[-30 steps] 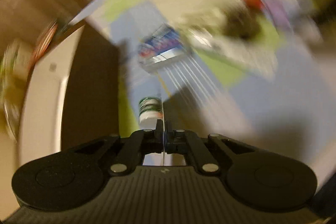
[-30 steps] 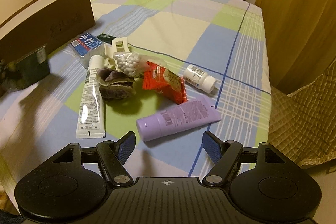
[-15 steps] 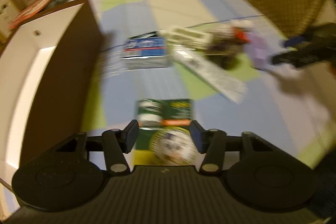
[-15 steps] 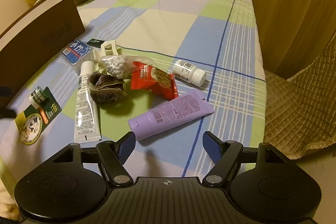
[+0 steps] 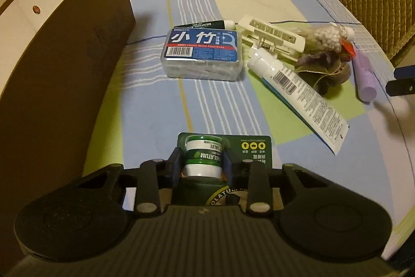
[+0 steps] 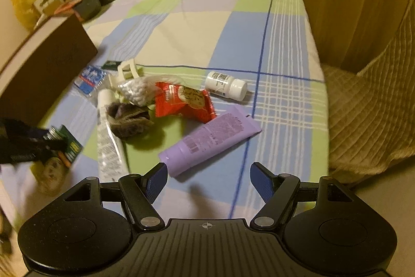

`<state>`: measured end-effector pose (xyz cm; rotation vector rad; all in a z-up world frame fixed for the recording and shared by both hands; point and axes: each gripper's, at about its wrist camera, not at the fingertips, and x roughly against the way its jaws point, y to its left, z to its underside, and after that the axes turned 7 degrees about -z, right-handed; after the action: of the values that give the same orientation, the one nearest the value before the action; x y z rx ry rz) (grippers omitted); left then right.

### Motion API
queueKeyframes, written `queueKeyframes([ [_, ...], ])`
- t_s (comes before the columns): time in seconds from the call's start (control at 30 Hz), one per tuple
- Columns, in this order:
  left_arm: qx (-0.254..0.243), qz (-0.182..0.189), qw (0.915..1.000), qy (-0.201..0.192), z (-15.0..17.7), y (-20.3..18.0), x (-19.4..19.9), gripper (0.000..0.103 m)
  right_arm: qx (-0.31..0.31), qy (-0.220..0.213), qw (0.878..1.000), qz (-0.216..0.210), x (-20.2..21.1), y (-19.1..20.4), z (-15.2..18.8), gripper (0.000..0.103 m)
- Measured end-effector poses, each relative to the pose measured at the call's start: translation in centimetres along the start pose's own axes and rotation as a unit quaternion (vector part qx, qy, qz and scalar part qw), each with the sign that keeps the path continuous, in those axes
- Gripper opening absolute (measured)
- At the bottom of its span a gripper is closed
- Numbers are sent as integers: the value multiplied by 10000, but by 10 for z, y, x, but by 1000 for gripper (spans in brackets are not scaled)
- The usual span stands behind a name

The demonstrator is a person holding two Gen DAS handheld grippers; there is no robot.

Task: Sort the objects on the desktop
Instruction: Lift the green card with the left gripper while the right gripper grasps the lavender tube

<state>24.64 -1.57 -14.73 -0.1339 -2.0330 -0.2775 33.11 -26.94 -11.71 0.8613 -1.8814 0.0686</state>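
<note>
My left gripper (image 5: 201,162) is shut on the green-and-white Mentholatum jar (image 5: 203,152), which sits on its green backing card (image 5: 254,147) on the checked tablecloth. The right wrist view shows that pack (image 6: 68,144) at the far left, under the left gripper (image 6: 26,144). My right gripper (image 6: 208,181) hangs open over the table's near edge, holding nothing. A purple tube (image 6: 212,139) lies just beyond its left finger. Further on are a red snack packet (image 6: 184,101), a white pill bottle (image 6: 225,85), a white tube (image 6: 107,131) and a bag of white beads (image 6: 137,90).
A large brown box (image 5: 64,56) with a white inside stands along the left. A blue floss-pick box (image 5: 202,53) and a white clip (image 5: 272,35) lie beside it. A fuzzy brown bundle (image 6: 129,116) rests in the pile. A quilted chair (image 6: 368,108) stands to the right of the table.
The left gripper held the green pack a second ago, opened with it flat on the cloth, and has now shut on its jar. The right gripper stayed open and drew back slightly.
</note>
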Motion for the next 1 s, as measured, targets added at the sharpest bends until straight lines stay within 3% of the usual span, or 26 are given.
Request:
queueKeyframes([
  [0.13,38,-25,10000,50,7,-3,5,28,-517,-98,9983,-230,-4,0,-9,74],
  [0.33,252,-94,9996,119,26,-6,18,28,-1417,-150,9895,221,-27,-3,-27,73],
  [0.37,298,-114,9994,128,28,-6,19,28,-1371,-47,9896,429,-32,-1,-28,73],
  [0.4,333,-127,9993,135,30,-6,21,28,-1271,33,9901,593,-36,2,-27,63],
  [0.47,391,-131,9990,146,36,-6,25,28,-975,123,9938,529,-39,5,-21,37],
  [0.5,417,-108,9990,156,40,-6,27,28,-687,195,9954,645,-38,10,-18,31],
  [0.73,617,8,9980,169,53,-4,34,29,-88,514,9966,634,-27,6,0,31],
  [0.8,594,24,9981,166,50,-3,33,29,19,469,9966,683,-29,8,1,49],
  [0.83,556,12,9983,159,49,-4,32,29,64,405,9967,704,-29,9,1,50],
  [0.97,485,-34,9987,151,48,-6,31,29,376,363,9956,779,-36,16,1,48],
  [1.0,504,-45,9986,151,48,-6,32,28,507,361,9942,878,-36,19,2,35],
])
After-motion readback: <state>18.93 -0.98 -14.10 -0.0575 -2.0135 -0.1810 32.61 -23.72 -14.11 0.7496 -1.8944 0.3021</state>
